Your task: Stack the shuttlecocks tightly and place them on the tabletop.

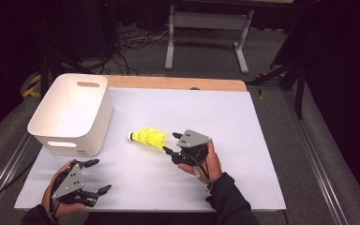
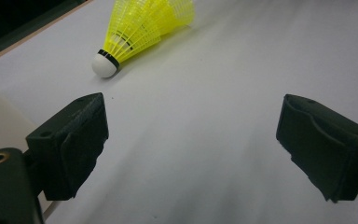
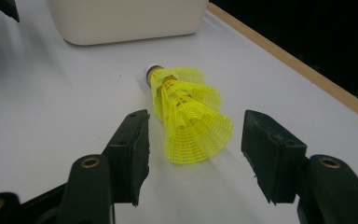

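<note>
A white sheet covers most of the table, leaving a strip of bare wood along the far edge. On it, near the middle, lies a yellow shuttlecock on its side, its white cork toward the bin and its skirt toward the right gripper. That gripper sits just beside the skirt end, its jaws apart with nothing pressed between them; in the right gripper view the skirt's wide end lies between the two black jaws without touching either. The left gripper rests near the sheet's near left corner, well apart from the shuttlecock, jaws spread wide and empty. The bin, white with slot handles, stands at the left edge of the sheet. Around the table the floor is grey carpet, with cables trailing behind the far edge and the grey legs of a stand farther back. The room beyond is dark, hung with black on both sides.
</note>
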